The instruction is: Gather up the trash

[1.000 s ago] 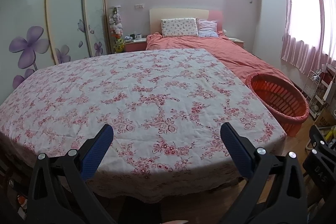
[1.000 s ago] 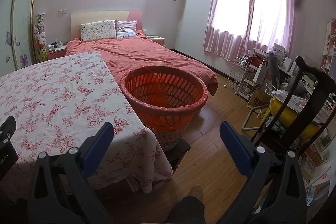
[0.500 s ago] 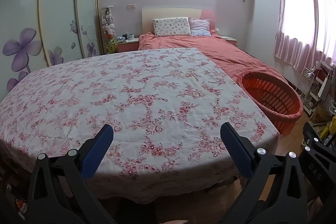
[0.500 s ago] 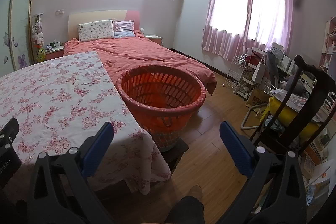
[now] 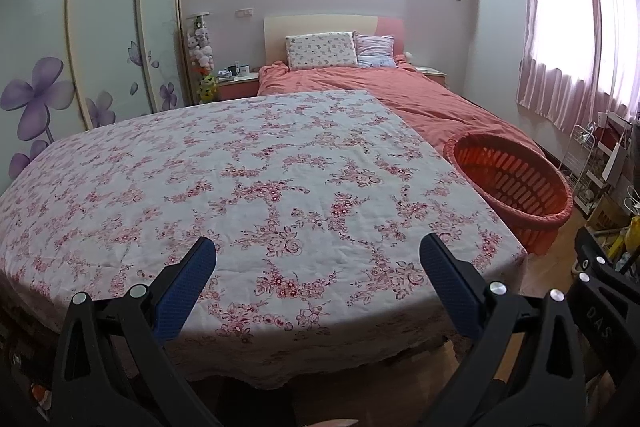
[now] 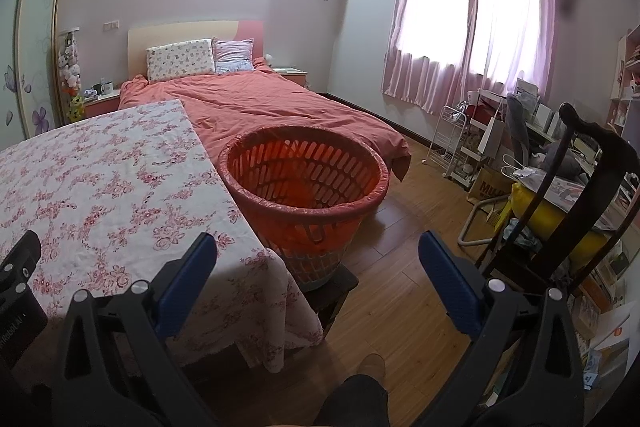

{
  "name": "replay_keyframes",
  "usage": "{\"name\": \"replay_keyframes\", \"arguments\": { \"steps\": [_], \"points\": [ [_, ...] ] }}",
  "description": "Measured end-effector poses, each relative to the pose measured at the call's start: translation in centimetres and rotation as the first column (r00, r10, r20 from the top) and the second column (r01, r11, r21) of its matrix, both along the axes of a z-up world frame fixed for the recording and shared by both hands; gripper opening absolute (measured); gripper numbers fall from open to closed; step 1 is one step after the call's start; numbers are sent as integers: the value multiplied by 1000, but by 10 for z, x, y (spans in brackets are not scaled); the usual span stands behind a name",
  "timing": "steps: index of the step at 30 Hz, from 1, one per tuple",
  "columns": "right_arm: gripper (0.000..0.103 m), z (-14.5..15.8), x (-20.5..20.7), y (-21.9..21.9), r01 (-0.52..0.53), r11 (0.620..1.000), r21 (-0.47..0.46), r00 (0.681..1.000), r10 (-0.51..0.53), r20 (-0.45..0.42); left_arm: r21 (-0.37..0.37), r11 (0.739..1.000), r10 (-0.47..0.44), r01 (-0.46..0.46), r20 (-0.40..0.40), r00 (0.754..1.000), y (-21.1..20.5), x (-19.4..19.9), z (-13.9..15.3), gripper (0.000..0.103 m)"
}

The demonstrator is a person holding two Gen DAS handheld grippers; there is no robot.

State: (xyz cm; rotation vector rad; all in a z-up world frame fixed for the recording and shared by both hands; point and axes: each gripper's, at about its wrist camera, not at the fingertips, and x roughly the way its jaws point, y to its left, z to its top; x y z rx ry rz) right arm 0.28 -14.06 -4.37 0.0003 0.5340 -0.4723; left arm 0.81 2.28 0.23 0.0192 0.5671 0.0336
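A floral-clothed table [image 5: 248,187] fills the left view, a salmon-covered bed [image 6: 264,99] behind it. The orange slatted basket [image 6: 304,183] stands just beside the table's right edge. The left gripper [image 5: 318,267] and right gripper [image 6: 318,265] are both spread wide, holding nothing.

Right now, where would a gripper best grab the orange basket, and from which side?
Grip the basket by its near rim, coming from above with the open right gripper: it stands upright and open-topped, the rim is a thin rolled lip, and the floral table blocks its left.
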Motion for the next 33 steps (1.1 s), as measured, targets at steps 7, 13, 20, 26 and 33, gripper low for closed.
{"name": "replay_keyframes", "arguments": {
  "steps": [7,13,20,26,33],
  "points": [
    [98,1,-2,-1,1,1000,2,1000,-1,3,0,1000,1,-1,0,1000,0,0,0,100],
    [98,1,-2,-1,1,1000,3,1000,-1,4,0,1000,0,0,-3,1000,-1,1,0,100],
    [98,1,-2,-1,1,1000,4,1000,-1,6,-1,1000,0,0,-4,1000,-1,0,0,100],
    [99,1,-1,0,1,1000,5,1000,-1,5,-2,1000,0,0,-7,1000,-2,0,0,100],
    [98,1,-1,-1,1,1000,4,1000,-1,6,-2,1000,0,0,-7,1000,-2,0,0,100]
  ]
}}
